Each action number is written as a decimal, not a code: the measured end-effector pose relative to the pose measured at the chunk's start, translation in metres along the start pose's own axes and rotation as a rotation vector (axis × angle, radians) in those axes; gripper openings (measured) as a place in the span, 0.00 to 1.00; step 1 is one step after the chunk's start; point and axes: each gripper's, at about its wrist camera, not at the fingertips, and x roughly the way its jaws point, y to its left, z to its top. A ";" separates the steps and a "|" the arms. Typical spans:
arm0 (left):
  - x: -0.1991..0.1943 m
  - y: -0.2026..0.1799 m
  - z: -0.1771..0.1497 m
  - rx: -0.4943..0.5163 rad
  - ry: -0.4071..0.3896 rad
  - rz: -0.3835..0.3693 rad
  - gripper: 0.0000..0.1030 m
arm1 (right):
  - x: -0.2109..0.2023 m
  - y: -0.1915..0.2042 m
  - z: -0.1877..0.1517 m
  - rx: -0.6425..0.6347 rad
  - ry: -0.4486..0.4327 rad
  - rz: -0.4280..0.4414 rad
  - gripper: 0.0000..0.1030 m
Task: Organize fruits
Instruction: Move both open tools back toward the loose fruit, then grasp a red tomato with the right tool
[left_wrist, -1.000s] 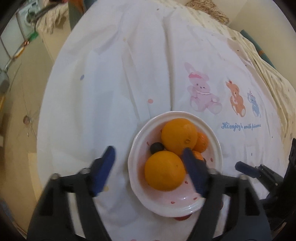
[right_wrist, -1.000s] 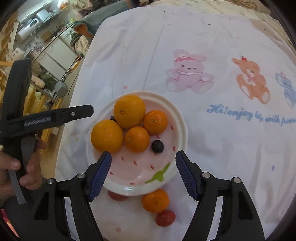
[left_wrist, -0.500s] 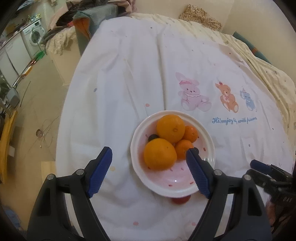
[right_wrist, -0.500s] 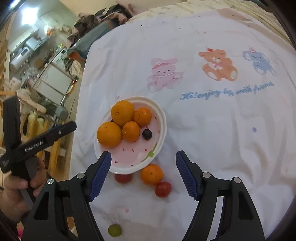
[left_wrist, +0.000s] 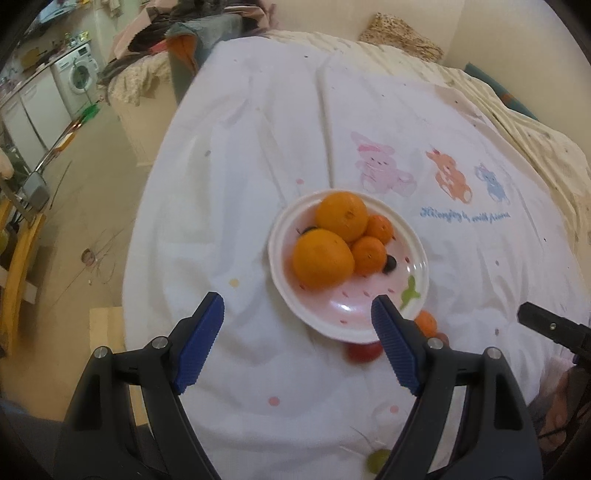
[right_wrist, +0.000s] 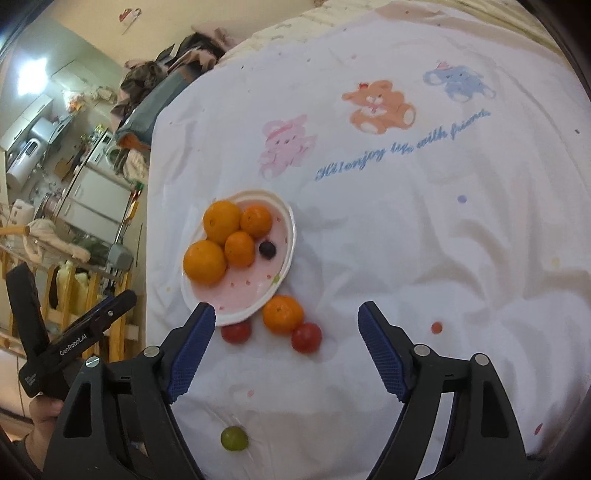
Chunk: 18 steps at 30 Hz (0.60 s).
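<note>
A pink-and-white bowl (left_wrist: 402, 317) (right_wrist: 286, 258) on the white cloth holds two large oranges (left_wrist: 322, 257) (right_wrist: 205, 261), two small tangerines (left_wrist: 368, 254) (right_wrist: 240, 248) and a dark grape (right_wrist: 267, 249). Beside the bowl's near rim lie a tangerine (right_wrist: 283, 314), two red tomatoes (right_wrist: 306, 337) (right_wrist: 236, 331) and a green grape (right_wrist: 233, 438). My left gripper (left_wrist: 297, 345) is open and empty, near side of the bowl. My right gripper (right_wrist: 286, 345) is open and empty, above the loose fruits.
The white cloth with cartoon animals (right_wrist: 376, 105) covers a bed. Its left edge (left_wrist: 147, 221) drops to the floor. A washing machine (left_wrist: 75, 79) and piled clothes (left_wrist: 207, 33) stand beyond. The left gripper's body (right_wrist: 74, 347) shows at the right wrist view's left.
Both grippers have pulled back and up from the bowl, so more cloth shows. The loose tangerine, tomatoes and green grape have come into the right wrist view. Both stay open.
</note>
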 end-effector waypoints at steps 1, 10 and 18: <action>0.001 0.000 -0.001 -0.006 0.006 -0.010 0.77 | 0.000 0.000 -0.001 0.003 0.004 0.005 0.80; 0.006 0.002 -0.008 -0.035 0.025 -0.033 0.77 | 0.032 0.010 -0.012 -0.085 0.085 -0.106 0.80; 0.007 0.008 -0.009 -0.042 0.032 0.016 0.77 | 0.083 0.025 -0.031 -0.349 0.213 -0.308 0.73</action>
